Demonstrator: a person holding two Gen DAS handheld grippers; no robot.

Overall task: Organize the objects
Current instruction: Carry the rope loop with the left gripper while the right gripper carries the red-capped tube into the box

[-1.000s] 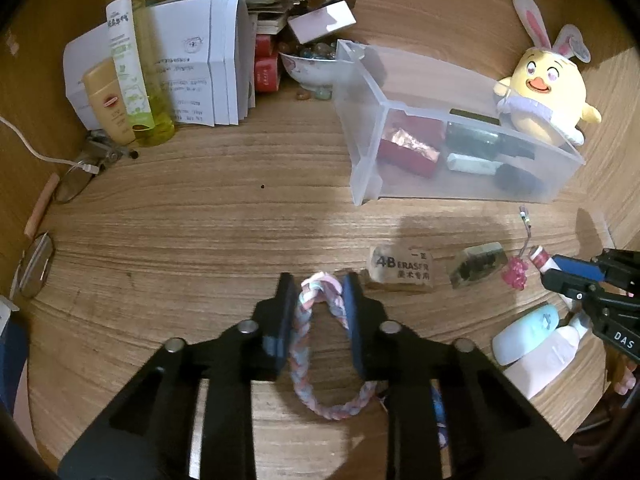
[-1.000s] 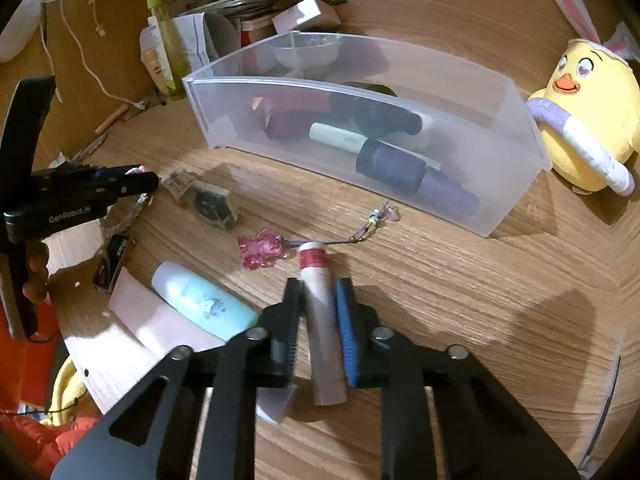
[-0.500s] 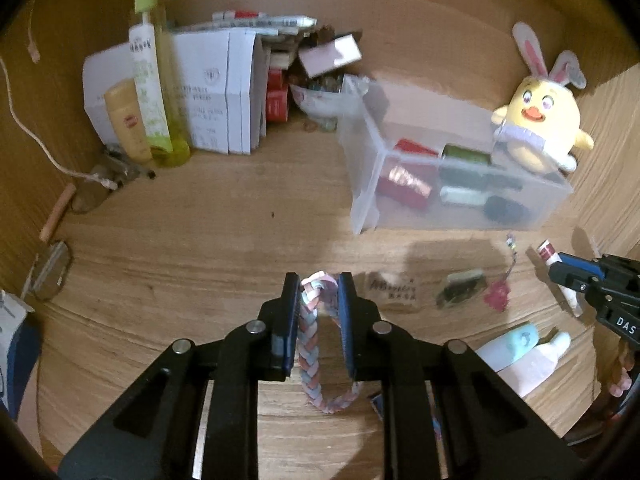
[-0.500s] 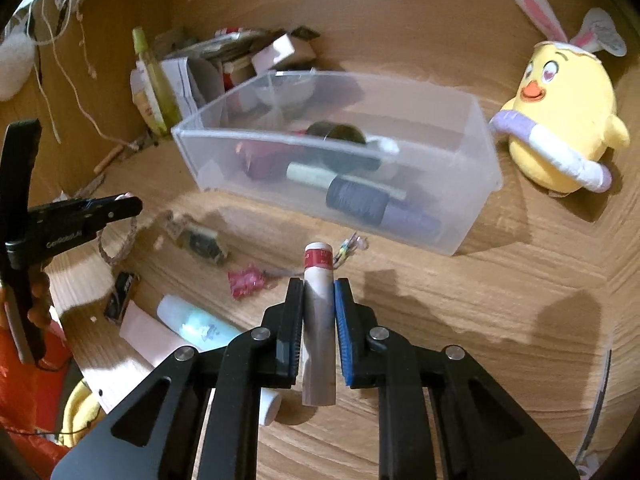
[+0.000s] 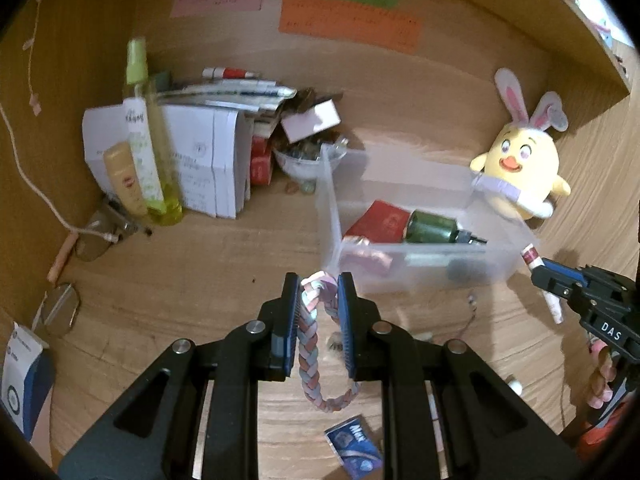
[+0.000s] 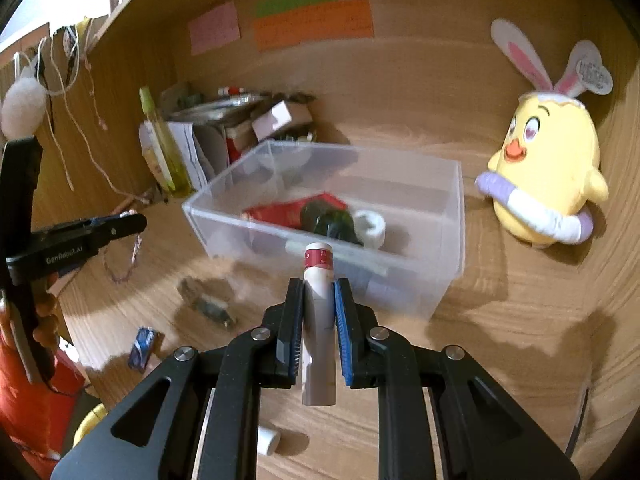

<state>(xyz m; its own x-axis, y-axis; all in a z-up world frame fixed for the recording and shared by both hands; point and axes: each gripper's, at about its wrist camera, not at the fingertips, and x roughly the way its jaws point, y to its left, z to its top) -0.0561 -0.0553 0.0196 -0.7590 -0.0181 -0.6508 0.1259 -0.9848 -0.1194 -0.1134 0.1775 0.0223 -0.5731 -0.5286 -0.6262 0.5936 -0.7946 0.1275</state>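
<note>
Above the tabletop [image 5: 168, 280], left gripper [image 5: 318, 296] jaws clamped on braided bracelet [image 5: 310, 344]; right gripper [image 6: 317, 304] jaws clamped on white tube [image 6: 318, 276]; carry step, both near clear bin [image 6: 452, 216]; next: position over opening, then release.

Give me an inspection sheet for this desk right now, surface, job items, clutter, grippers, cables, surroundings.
Surface: wooden desk, partly bare.
Job's things: clear bin holding bottles and a red pack; braided bracelet; small tube.
Clutter: spray bottle, paper stack, plush chick, blue sachet.
Grippers: left gripper shut on bracelet; right gripper shut on tube.
Cables: white cord at left.
Surroundings: sticky notes on back panel.
</note>
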